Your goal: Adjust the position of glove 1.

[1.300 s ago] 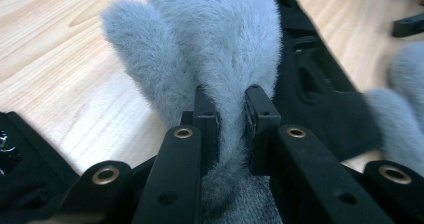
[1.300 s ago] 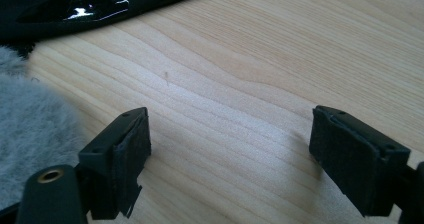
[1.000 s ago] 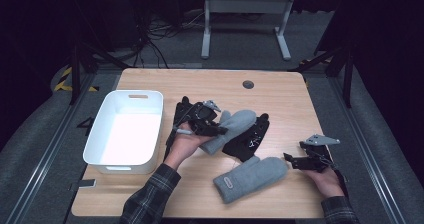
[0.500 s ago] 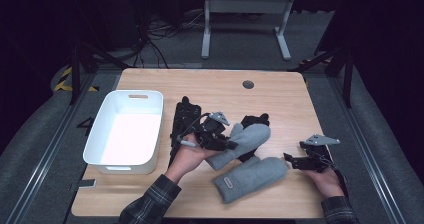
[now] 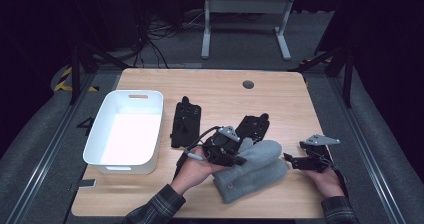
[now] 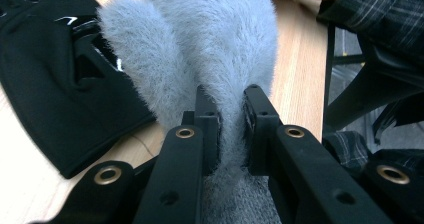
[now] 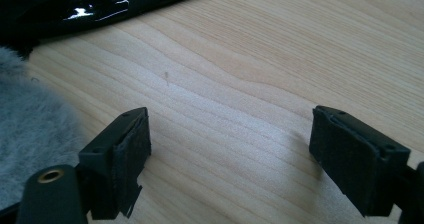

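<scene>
My left gripper (image 5: 239, 158) is shut on a fuzzy grey mitten (image 5: 262, 151), pinching the fabric between both pads (image 6: 210, 129). The held grey mitten (image 6: 220, 49) stretches away from the jaws and lies partly over a second grey mitten (image 5: 247, 181) near the table's front edge. One black glove (image 5: 186, 121) lies flat right of the bin, another black glove (image 5: 255, 126) sits just behind the mittens. My right gripper (image 5: 292, 160) rests at the front right, open, with bare wood between its jaws (image 7: 230, 144); grey fur (image 7: 30, 134) is at its left.
A white plastic bin (image 5: 95, 144) stands at the table's left, nothing inside it that I can see. The wooden table (image 5: 280, 99) has a round cable hole (image 5: 248, 84) at the back. A black glove's edge (image 7: 100, 4) lies beyond the right jaws.
The left gripper has carried the grey mitten rightward and toward the front edge, onto the other grey mitten. The right gripper has stayed put.
</scene>
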The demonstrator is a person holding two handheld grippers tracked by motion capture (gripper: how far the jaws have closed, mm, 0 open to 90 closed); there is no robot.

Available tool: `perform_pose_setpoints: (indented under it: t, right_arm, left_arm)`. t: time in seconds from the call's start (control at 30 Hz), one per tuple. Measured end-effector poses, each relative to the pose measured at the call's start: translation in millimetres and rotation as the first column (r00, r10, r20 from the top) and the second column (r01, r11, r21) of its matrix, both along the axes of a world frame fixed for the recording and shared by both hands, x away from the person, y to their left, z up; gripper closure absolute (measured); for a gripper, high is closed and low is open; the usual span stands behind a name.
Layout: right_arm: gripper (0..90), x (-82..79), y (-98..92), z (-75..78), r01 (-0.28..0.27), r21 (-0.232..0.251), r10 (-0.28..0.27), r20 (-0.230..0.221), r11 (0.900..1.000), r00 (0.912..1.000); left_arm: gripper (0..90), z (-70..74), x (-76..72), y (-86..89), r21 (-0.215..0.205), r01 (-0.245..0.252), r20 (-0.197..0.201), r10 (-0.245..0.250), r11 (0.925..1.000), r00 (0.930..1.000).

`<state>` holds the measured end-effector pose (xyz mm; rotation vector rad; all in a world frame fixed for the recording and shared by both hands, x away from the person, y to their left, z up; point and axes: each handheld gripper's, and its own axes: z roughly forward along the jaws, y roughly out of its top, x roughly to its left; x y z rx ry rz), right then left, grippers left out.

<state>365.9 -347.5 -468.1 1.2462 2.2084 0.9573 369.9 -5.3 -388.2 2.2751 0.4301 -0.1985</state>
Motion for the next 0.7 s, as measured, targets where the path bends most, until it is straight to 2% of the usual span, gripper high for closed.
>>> perform_pose_setpoints:
  t: [0.4,0.43,0.53,0.57,0.7]
  right_arm:
    - [17.1,0.0,0.0,0.0,0.000,0.000,0.000,0.000,1.000,1.0000]
    - [17.1,0.0,0.0,0.0,0.000,0.000,0.000,0.000,1.000,1.0000]
    - [17.1,0.0,0.0,0.0,0.000,0.000,0.000,0.000,1.000,1.0000]
    - [17.2,0.0,-0.1,0.0,-0.001,0.000,0.001,0.000,1.000,1.0000]
    - [17.2,0.0,-0.1,0.0,-0.001,0.000,0.001,0.000,1.000,1.0000]
  left_arm:
    - [80.3,-12.4,-9.6,-16.1,0.045,0.060,0.007,-0.061,0.9972,0.9981]
    - [80.2,-14.6,-10.8,-17.8,0.047,0.064,-0.006,-0.064,0.9968,0.9980]
    - [79.6,-19.2,-10.9,-19.8,0.051,0.072,-0.010,-0.071,0.9961,0.9974]
    - [79.0,-20.7,-11.1,-20.4,0.056,0.077,-0.021,-0.076,0.9955,0.9969]
    - [73.8,-23.5,-12.5,-23.0,0.061,0.093,-0.010,-0.093,0.9938,0.9956]
